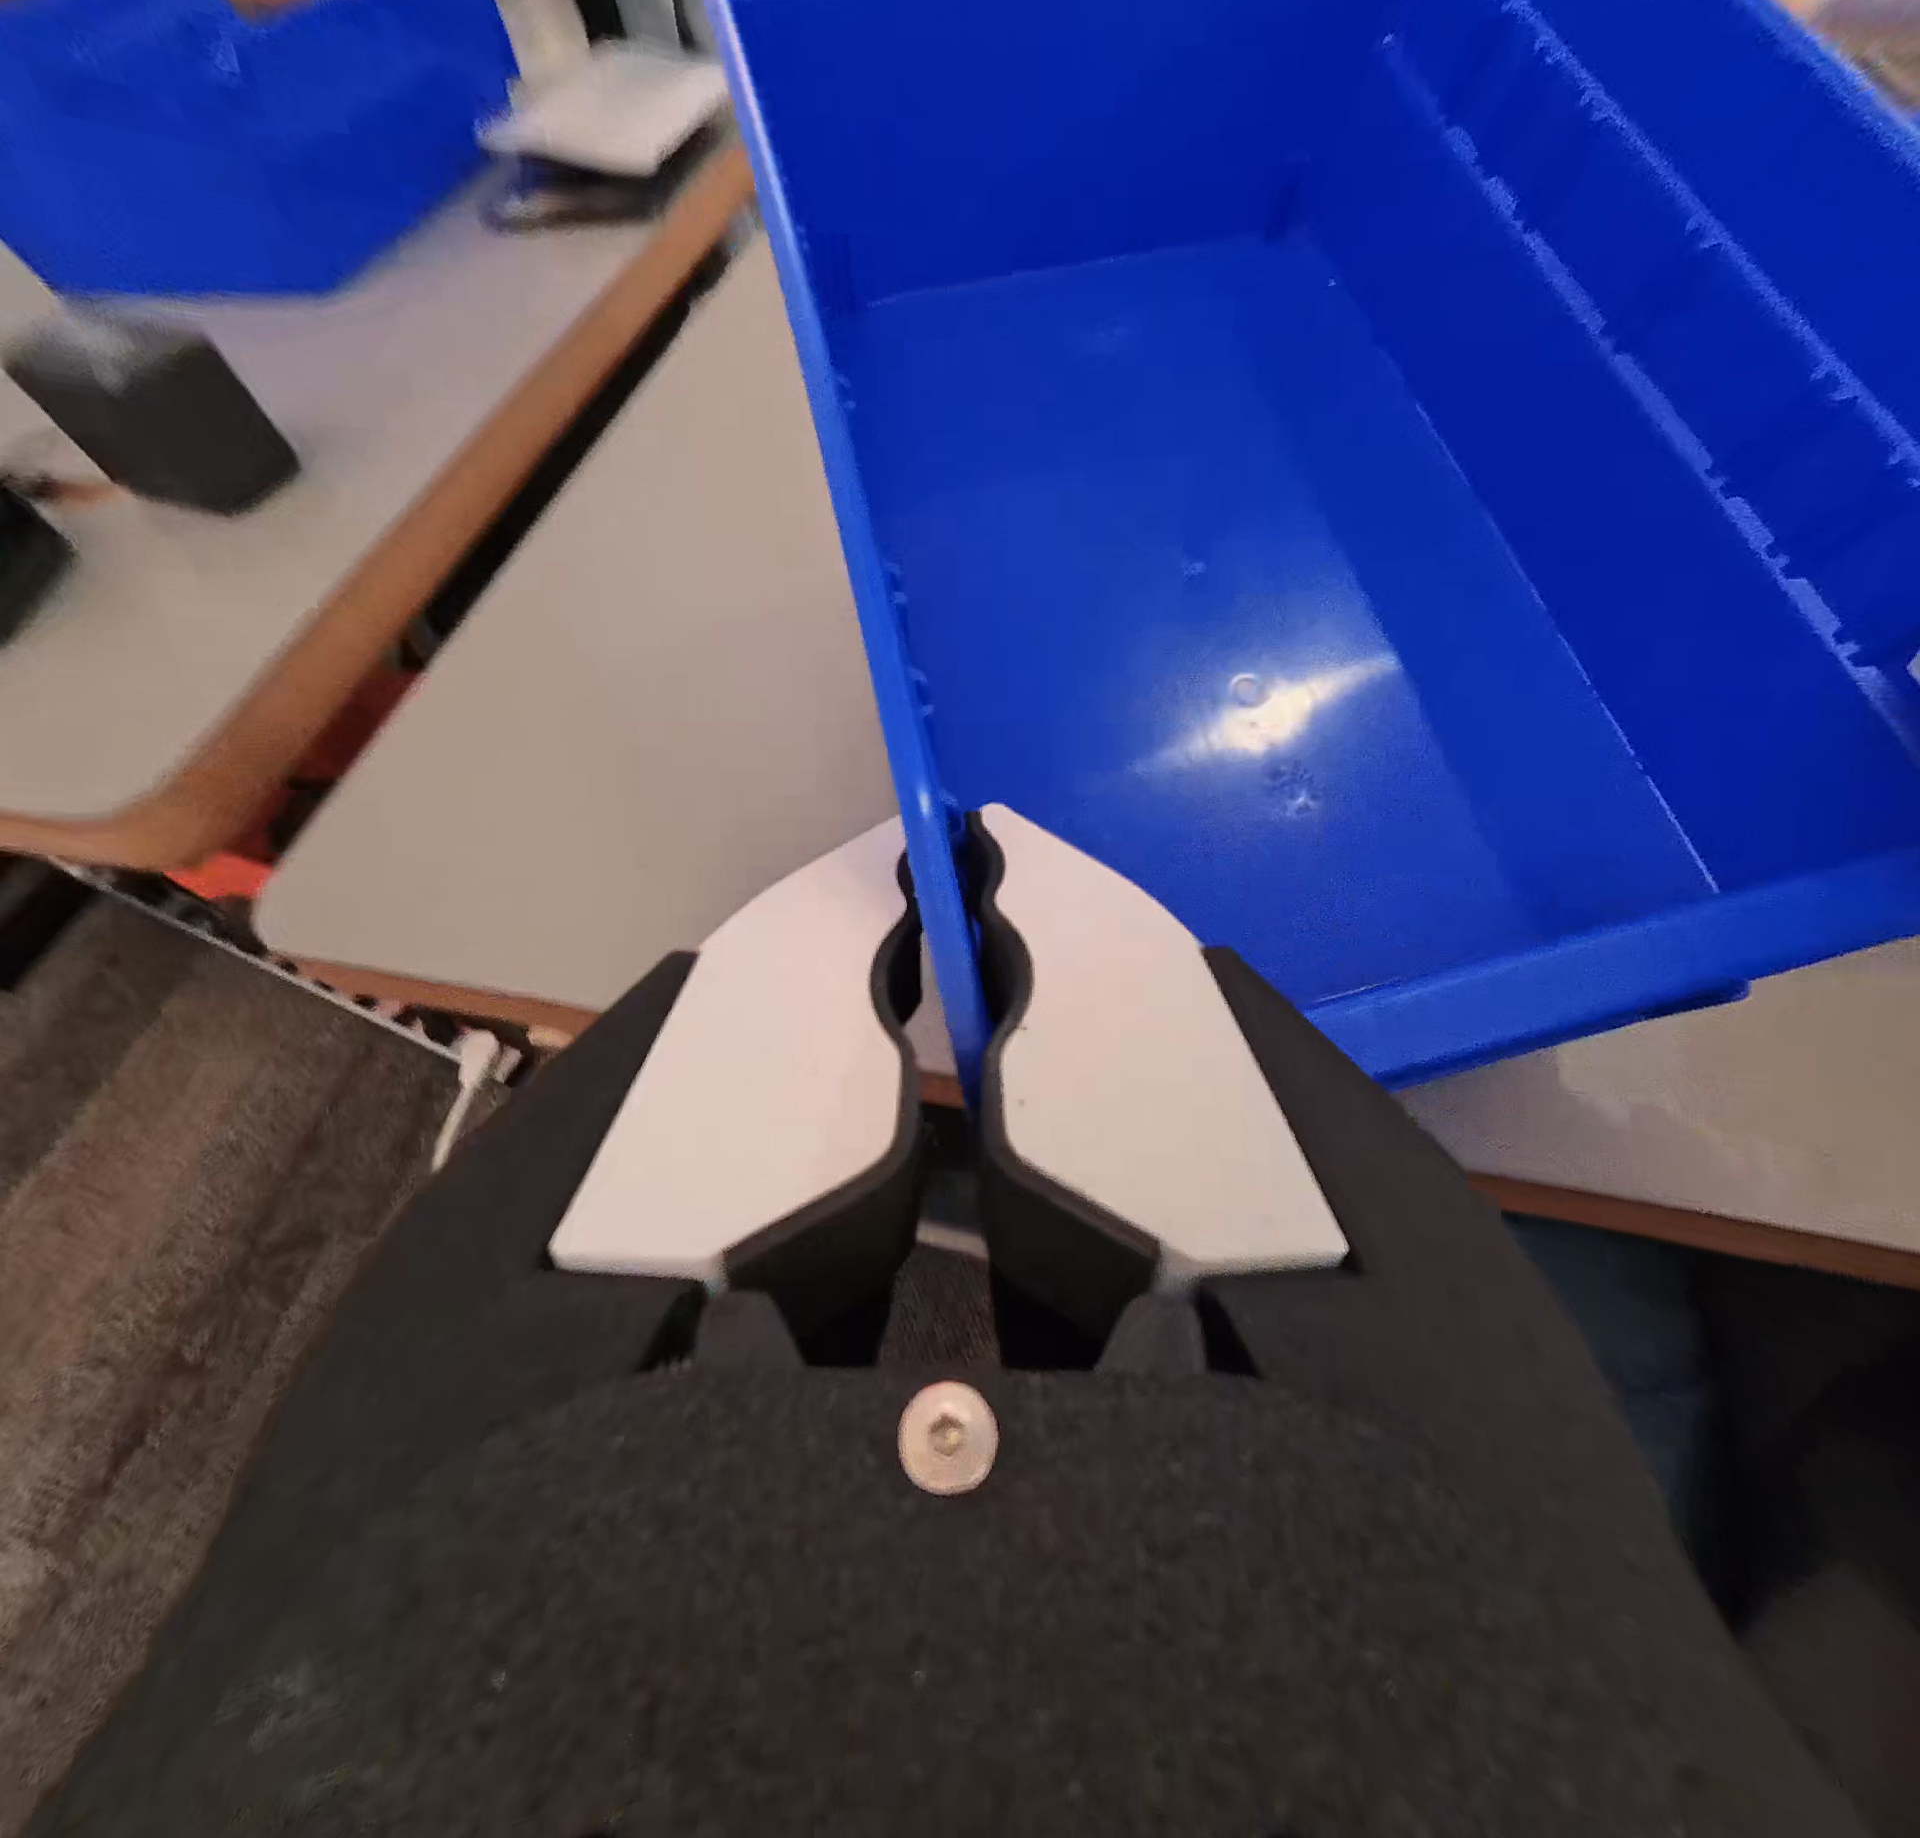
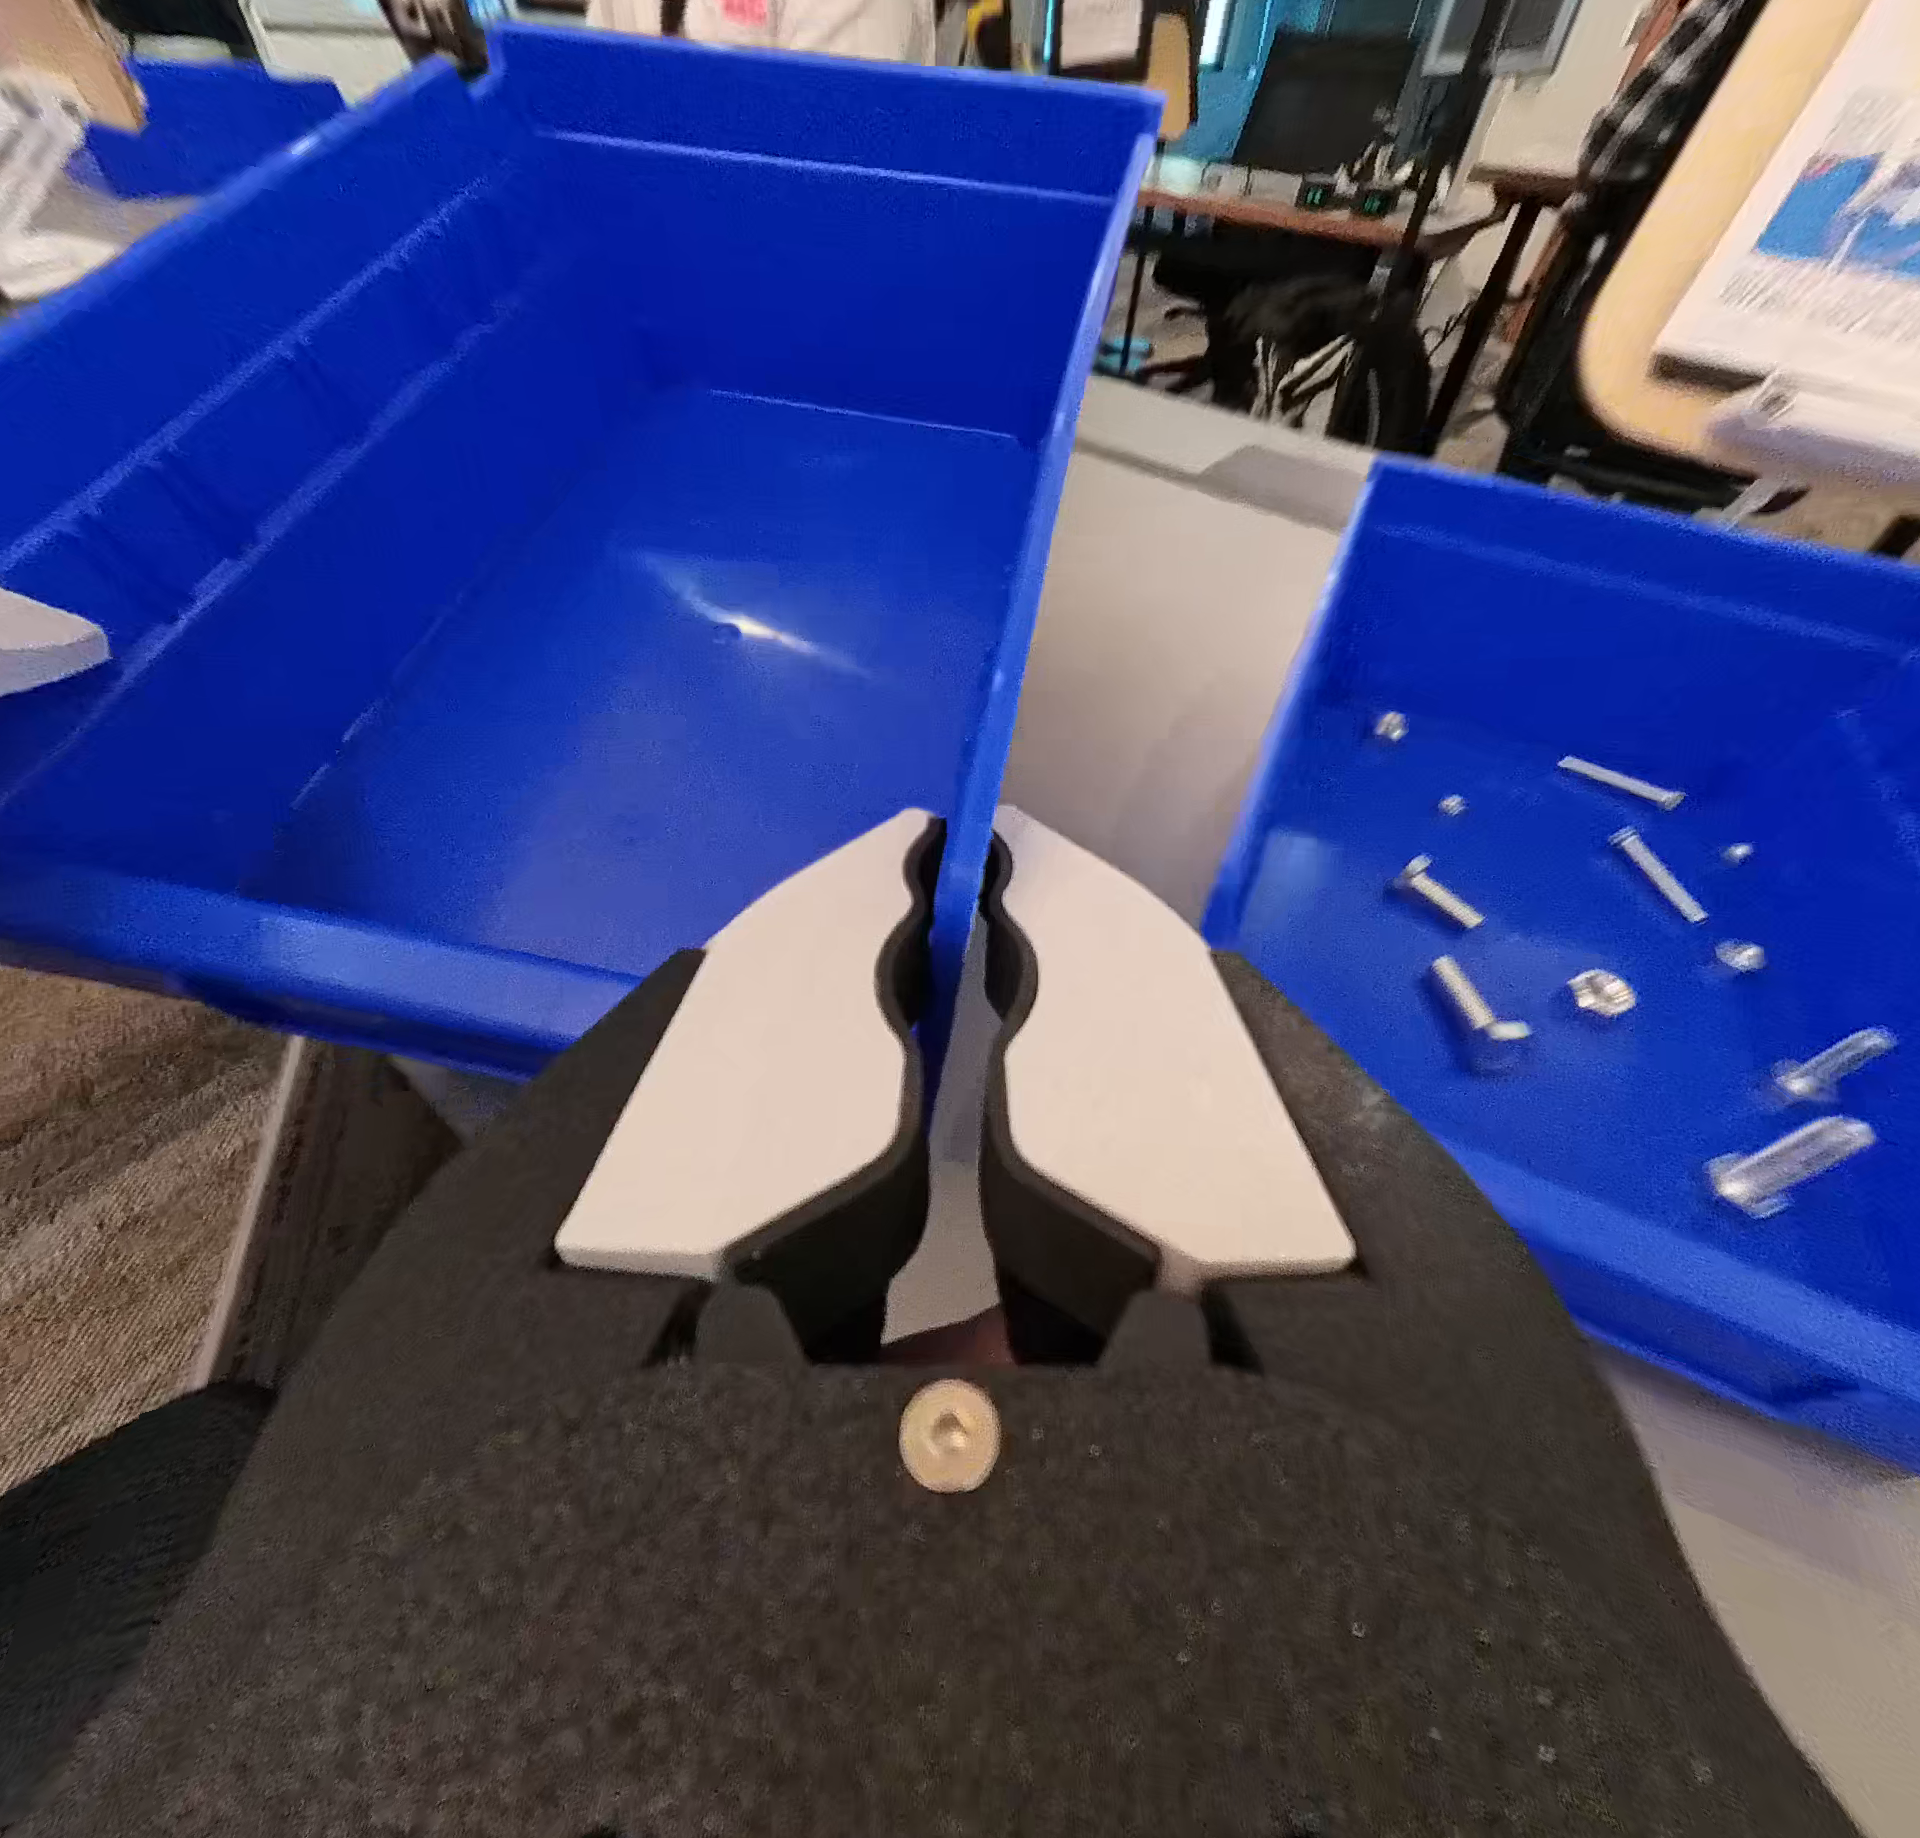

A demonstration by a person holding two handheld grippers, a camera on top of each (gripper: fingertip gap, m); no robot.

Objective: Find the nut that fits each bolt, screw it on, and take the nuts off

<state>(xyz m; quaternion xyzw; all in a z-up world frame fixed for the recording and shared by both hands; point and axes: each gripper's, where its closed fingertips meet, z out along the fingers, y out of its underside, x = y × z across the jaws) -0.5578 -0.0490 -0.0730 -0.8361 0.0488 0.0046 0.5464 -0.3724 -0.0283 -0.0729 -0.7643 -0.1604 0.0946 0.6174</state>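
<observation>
A: Both tools are clamped on the same empty blue bin point(image 2: 582, 562). The left gripper point(image 1: 943, 915) pinches one side wall between narrow jaws; the right gripper point(image 2: 961, 905) pinches the opposite side wall in the same way. The bin looks lifted and tilted off the grey table point(image 1: 623, 666), though how far off is hard to tell.

B: So what could go wrong?

A: Each wall is thin, smooth plastic held only near the fingertips. If one hand pulls faster or twists, that wall could slide out of its jaws and the bin would swing or drop from one side. Squeezing the walls together could also bow them and loosen both holds.

B: And the hardware?

A: None of it is in the held bin. The bolts point(image 2: 1652, 869) and nuts point(image 2: 1600, 993) lie loose on the floor of a second blue bin point(image 2: 1558, 583), which sits on the table just right of the held bin, beside the right gripper and apart from it. A swinging bin could knock that one and scatter the pieces.

B: So neither tool is near a bolt yet.

A: Neither touches one.
</observation>
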